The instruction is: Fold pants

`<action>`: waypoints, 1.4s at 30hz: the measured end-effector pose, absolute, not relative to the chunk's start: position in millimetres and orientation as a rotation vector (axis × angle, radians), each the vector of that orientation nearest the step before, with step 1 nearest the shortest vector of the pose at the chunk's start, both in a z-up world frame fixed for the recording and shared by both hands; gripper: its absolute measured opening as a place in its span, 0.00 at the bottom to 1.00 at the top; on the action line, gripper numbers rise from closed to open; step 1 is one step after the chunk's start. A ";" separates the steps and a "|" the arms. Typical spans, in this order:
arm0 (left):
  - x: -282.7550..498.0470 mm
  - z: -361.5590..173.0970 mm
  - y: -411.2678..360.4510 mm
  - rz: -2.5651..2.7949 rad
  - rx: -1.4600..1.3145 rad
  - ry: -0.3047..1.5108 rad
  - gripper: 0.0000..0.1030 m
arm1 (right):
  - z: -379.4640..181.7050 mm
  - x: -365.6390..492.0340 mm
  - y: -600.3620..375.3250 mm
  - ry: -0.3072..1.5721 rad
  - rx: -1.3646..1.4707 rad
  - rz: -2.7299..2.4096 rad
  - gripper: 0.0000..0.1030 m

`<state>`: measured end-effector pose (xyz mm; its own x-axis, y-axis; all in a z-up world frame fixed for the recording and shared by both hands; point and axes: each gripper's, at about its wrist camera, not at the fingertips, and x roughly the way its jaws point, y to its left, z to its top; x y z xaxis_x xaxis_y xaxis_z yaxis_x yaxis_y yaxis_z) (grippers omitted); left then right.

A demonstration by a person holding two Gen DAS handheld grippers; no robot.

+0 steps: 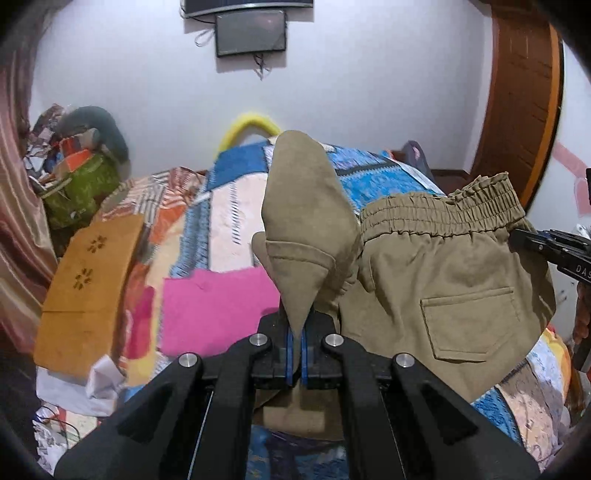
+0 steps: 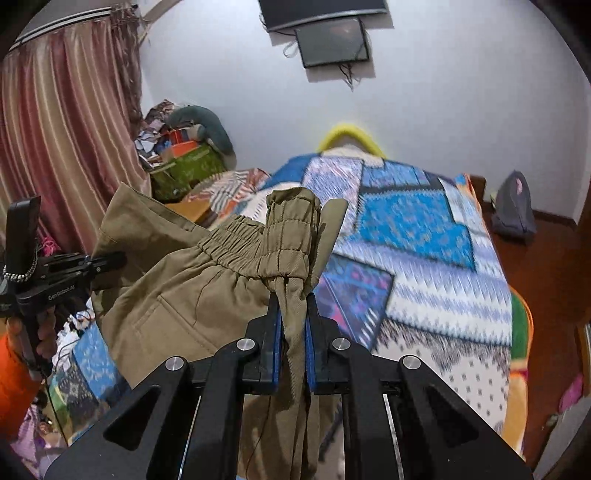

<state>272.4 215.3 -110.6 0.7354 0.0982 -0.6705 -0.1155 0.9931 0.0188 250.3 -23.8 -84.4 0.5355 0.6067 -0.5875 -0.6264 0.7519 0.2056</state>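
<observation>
**Khaki pants held aloft, one claw at each end of the waist**

Nearest you, your left claw [image 1: 294, 343] is clamped on a pointed fold of the pants [image 1: 443, 280], blue pads pressed tight on the cloth. The fold rises from the pads in a tall leaf shape, tip pointing up and away from you. Your right claw [image 2: 294, 332] pinches a bunched gather of the elastic waistband [image 2: 258, 243], pads closed on the fabric, with the ruffled band end standing upright above them.

The pants hang in the air above the bed [image 2: 424, 258], not lying on it. The waistband runs roughly level between your two claws; the cloth below it drops down past the pads toward you. Material is a matte khaki twill, shirred at the waist, with a stitched patch pocket [image 1: 469, 325] on the seat.

Beyond, the bed wears a blue, white and orange patchwork cover. A pink cloth [image 1: 214, 306] lies on it, and an orange embroidered piece [image 1: 88, 284] sits to its left. Farther back, a yellow ring [image 1: 251, 125] rests by the white wall, with a dark screen [image 1: 251, 35] above.
</observation>
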 end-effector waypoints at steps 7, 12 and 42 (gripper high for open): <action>292.3 -97.8 264.9 0.192 -0.003 0.700 0.02 | -74.5 275.9 30.0 0.636 -0.065 0.765 0.09; 311.6 -99.3 299.6 0.248 0.027 0.681 0.02 | -77.2 294.6 73.0 0.604 -0.087 0.786 0.09; 356.9 -286.3 418.3 0.472 0.021 1.049 0.40 | -220.8 346.6 168.5 0.983 -0.259 0.711 0.36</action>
<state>356.9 418.3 -286.3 0.4083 0.3846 -0.8279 -0.3646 0.9001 0.2383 346.6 168.5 -220.8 0.3541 0.4300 -0.8305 -0.6537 0.7488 0.1090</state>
